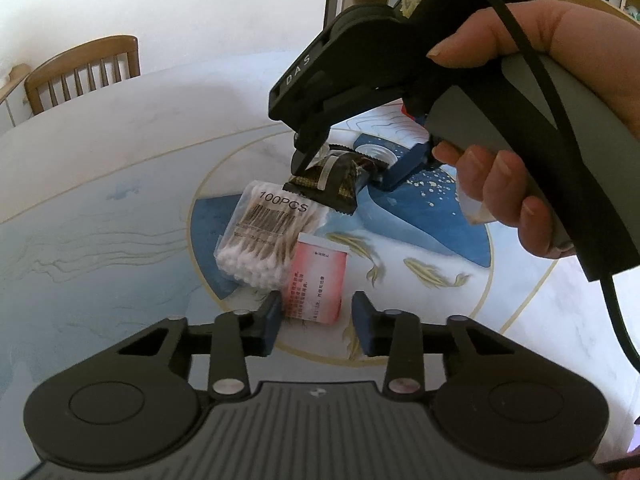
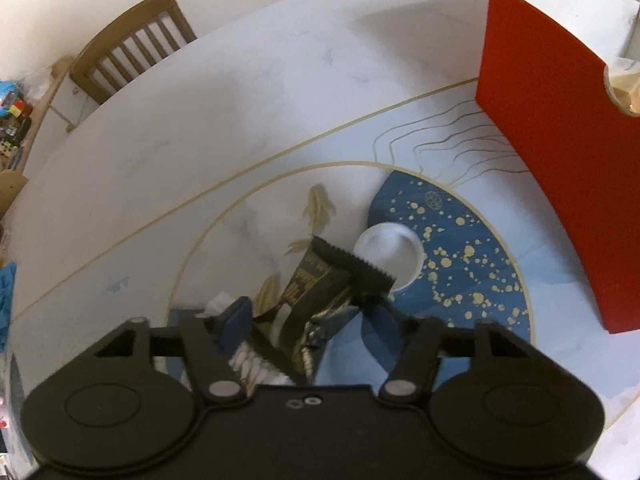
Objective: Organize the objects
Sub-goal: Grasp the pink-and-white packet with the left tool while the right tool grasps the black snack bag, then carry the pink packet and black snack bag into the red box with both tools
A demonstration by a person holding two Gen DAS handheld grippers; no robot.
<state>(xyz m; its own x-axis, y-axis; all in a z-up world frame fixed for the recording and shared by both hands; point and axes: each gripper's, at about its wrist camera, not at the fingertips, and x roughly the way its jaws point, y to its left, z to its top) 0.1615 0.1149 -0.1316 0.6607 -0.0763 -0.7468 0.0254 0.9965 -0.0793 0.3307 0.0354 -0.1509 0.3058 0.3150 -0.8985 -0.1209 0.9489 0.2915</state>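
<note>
Right claw [image 2: 308, 316] seemingly around dark packet [image 2: 320, 292]

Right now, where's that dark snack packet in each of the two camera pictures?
Left wrist view: the packet sits just above centre, between the right gripper's fingers, overlapping the top of the cotton swab bag.
Right wrist view: the packet is low in the centre, between that gripper's own fingers.
Shared landmark: the white cap beside the packet, on the table's blue patch.
</note>
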